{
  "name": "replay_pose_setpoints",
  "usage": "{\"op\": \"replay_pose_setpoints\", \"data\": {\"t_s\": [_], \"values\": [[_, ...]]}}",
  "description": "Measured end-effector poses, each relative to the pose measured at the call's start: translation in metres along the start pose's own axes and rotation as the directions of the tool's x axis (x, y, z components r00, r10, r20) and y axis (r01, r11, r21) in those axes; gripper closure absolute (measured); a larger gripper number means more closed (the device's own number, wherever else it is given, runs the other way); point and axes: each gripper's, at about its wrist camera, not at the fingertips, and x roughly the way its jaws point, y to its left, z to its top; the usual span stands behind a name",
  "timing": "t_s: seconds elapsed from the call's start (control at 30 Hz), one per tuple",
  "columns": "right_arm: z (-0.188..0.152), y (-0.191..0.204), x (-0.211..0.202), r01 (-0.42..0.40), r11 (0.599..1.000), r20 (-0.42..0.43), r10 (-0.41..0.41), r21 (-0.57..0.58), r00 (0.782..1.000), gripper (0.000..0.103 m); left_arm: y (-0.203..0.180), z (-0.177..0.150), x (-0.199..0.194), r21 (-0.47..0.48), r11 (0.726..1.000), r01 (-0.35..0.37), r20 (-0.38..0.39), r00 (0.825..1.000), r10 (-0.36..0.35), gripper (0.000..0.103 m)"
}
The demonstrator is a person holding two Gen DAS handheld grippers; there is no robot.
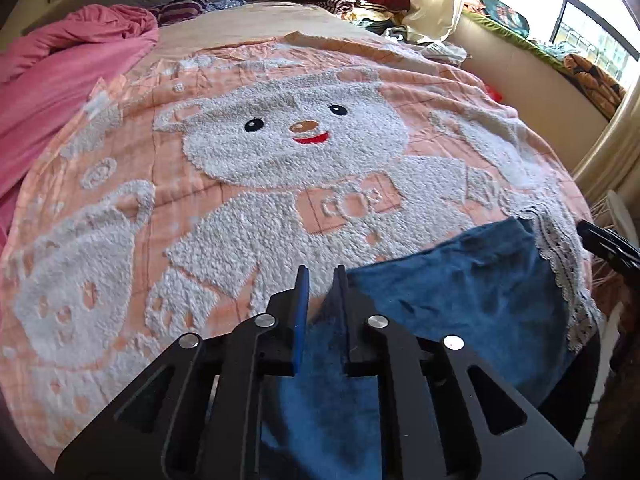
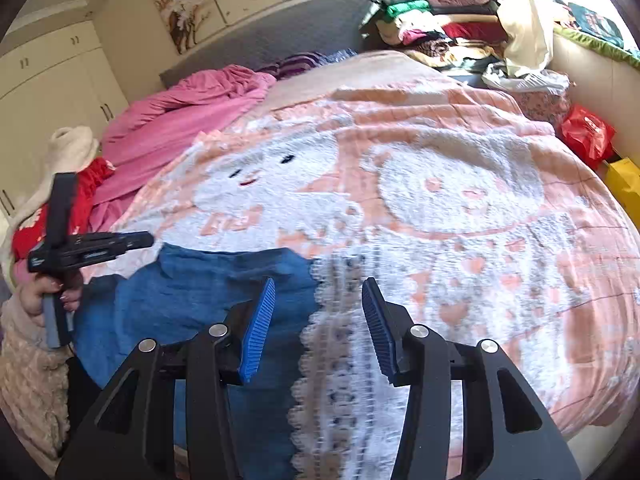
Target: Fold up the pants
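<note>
1. Bedroom setting: a bed carried an orange bear-pattern blanket (image 1: 248, 184), with a pink quilt (image 1: 60, 80) bunched at its far left and a pile of clothes (image 2: 440, 28) stacked beyond the bed's far end.
2. Blue pants (image 1: 460, 292) lay at the near edge of the blanket, beside the blanket's white lace trim (image 2: 340, 340).
3. Left gripper (image 1: 322, 280): jaws nearly shut. Blue cloth showed between the fingers nearer their base, but no grip at the tips was visible.
4. Right gripper (image 2: 319, 292): jaws stood apart and held nothing, poised over the junction of pants and lace trim.
5. Risk: closing at that junction could pinch the lace trim together with the pants, so the blanket would lift with the fold.
6. Risk: the left hold, if only partial, could slip under tension and leave the fold skewed.
</note>
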Motion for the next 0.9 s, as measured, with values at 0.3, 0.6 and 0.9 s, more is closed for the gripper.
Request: {"op": "replay_pose_setpoints", "data": {"t_s": [0.3, 0.6, 0.9], "values": [[0.016, -0.046, 0.067, -0.020, 0.998, -0.164, 0.031, 0.067, 0.986, 0.053, -0.002, -0.006, 0.046, 0.023, 0.998, 0.050, -0.097, 0.994, -0.048, 0.062], [0.013, -0.028, 0.079, -0.136, 0.991, -0.170, 0.136, 0.014, 0.976, 0.080, -0.009, -0.013, 0.056, -0.006, 0.989, 0.150, -0.071, 0.986, -0.150, 0.095], [0.057, -0.021, 0.041, -0.111, 0.991, -0.011, 0.111, -0.074, 0.994, 0.083, -0.013, 0.000, 0.050, -0.011, 1.000, 0.002, -0.014, 1.000, -0.003, 0.096]]}}
